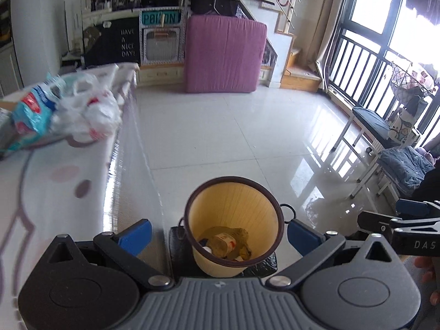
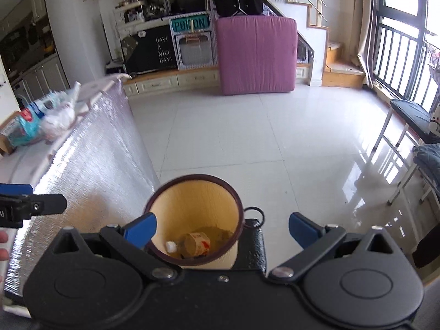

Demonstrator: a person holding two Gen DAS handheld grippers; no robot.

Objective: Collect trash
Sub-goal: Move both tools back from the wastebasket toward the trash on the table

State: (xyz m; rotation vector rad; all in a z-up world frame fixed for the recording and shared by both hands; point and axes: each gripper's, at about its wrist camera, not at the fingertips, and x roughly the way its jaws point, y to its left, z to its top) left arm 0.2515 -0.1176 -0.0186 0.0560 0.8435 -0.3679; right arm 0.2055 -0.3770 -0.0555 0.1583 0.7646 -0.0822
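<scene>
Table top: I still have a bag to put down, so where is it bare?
The near stretch of the table is free, from its floor-side edge back to the plastic bags. The far end is crowded with those bags and a blue packet. Both grippers are open and empty.

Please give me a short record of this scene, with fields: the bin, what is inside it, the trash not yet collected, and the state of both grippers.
bin: yellow waste bin with dark rim, standing on the floor beside the table
bin contents: crumpled paper cup, small white piece, other scraps
trash on table: white plastic bag and blue wrapper, lying side by side
left gripper: open, empty, above the bin
right gripper: open, empty, above the bin
</scene>
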